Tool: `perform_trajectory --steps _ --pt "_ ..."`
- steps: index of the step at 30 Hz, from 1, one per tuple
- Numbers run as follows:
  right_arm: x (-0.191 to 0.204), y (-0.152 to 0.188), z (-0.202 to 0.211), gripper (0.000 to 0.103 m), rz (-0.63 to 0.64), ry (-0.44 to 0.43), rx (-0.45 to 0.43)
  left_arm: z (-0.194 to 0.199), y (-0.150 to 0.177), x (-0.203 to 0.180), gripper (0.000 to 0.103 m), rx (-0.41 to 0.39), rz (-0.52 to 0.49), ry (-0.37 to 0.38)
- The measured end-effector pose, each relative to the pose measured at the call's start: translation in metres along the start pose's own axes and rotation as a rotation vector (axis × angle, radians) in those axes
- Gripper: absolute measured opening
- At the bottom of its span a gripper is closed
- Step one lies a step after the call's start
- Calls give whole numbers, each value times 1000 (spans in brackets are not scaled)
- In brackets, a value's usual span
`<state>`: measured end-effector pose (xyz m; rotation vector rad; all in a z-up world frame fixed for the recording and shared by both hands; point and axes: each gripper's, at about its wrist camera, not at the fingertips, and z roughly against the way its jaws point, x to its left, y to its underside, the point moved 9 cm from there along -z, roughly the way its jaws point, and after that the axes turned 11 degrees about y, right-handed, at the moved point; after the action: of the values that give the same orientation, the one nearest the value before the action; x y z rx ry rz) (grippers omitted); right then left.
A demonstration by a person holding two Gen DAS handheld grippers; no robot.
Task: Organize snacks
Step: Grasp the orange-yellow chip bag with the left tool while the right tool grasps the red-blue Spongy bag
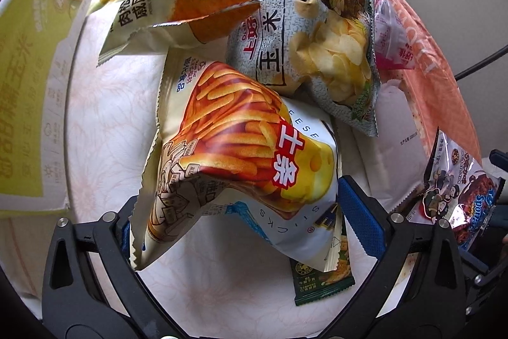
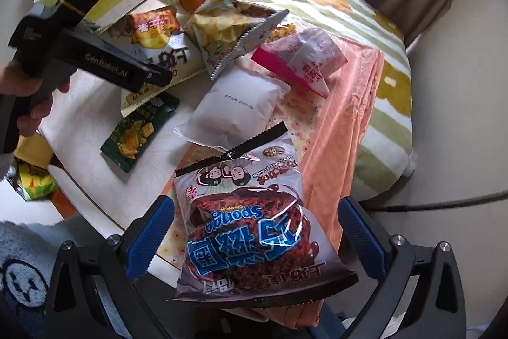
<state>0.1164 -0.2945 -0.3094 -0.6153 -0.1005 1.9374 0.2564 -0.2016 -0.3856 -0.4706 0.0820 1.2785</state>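
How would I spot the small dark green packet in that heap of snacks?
Start at the big cheese sticks bag between the left gripper fingers. The dark green packet pokes out from under its lower corner, flat on the white cover; it is the smallest, and the only dark green one.

We see the cheese-stick bag (image 1: 235, 148) in glossy, crinkled plastic film; the chocolate sponge bag (image 2: 254, 231) shines likewise; the white packet (image 2: 238, 107) looks matt, perhaps paper-like; the orange sheet (image 2: 343, 116) has a satin sheen; the fingers (image 1: 362, 218) carry ribbed blue pads on matt black plastic.
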Motion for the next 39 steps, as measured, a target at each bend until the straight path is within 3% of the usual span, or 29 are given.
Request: perform_trajectory --steps 5,11,22,27,35,39 --pt "8 4 -5 102 56 29 4 3 3 0 77 -19 22 43" --pt "13 8 -11 102 74 43 3 9 6 -1 70 -33 19 46" --pt "21 11 -20 102 106 53 -9 30 20 6 69 -53 47 29" --pt "26 14 -21 87 119 56 -1 35 25 7 69 -50 50 20" --pt "24 17 -16 73 108 57 -6 45 34 3 69 -59 38 14" --pt "23 17 -6 70 104 57 -4 55 36 1 69 -76 48 20"
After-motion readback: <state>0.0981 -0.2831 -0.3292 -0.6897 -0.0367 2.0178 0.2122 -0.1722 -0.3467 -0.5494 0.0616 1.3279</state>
